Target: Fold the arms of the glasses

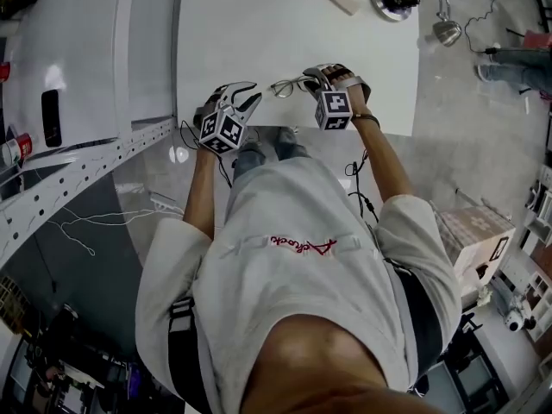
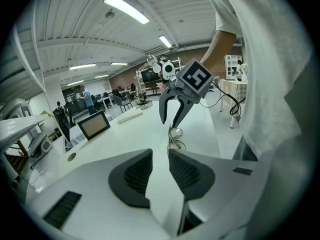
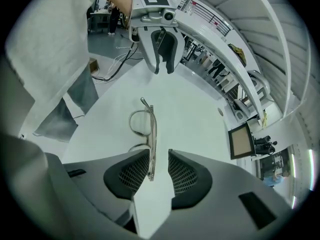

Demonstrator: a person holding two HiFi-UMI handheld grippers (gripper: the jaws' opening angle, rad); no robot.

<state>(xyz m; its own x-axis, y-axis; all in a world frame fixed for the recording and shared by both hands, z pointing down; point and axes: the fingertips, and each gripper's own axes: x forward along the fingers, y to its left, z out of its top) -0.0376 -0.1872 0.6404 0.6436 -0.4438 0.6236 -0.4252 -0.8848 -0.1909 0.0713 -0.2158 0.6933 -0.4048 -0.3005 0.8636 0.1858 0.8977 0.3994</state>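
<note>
We've got the glasses (image 1: 288, 84) lying on the white table (image 1: 259, 33), close to its near edge, right between our two tools. Their long axis runs left to right. The right end sits inside our right gripper (image 3: 159, 159), and the rest stretches leftward toward our left gripper (image 2: 160, 156). The right jaws are spread, with the frame's tip between the pads, closer to one of them but not pinched. The lenses stand off one side of that line. The left gripper waits just left of the glasses, apart from them, its jaws parted with nothing between.

Red script (image 1: 302, 245) on shirt (image 1: 259, 205) (upside down) illegible; no other txt.
</note>
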